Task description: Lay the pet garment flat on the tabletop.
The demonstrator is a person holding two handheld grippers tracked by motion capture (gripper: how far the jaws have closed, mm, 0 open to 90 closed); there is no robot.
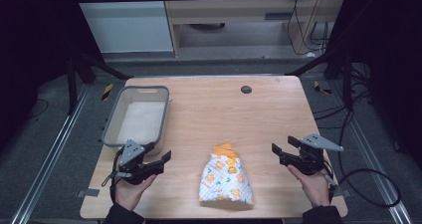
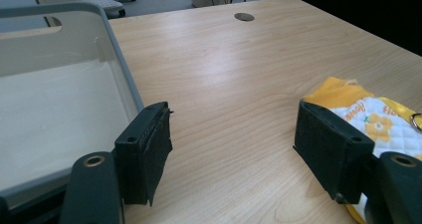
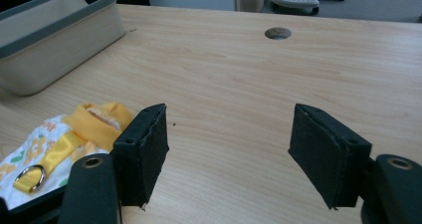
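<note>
On the pale wood-grain desk (image 1: pixel 219 109) there is one small quilted garment (image 1: pixel 226 180), white with an orange flower print, a ribbed orange collar and a yellow strap carrying a metal ring. It lies near the desk's front edge, between the two grippers and touching neither. One grey plastic tub (image 1: pixel 135 117), rectangular with rounded corners and a handle slot in its far wall, sits at the left. The left gripper (image 1: pixel 158 154) hovers just beside the tub's near corner, its jaws spread wide apart. The right gripper (image 1: pixel 284 145) has its padded black jaws spread over bare wood. One round dark hole (image 1: pixel 246 89) marks the far side.
</note>
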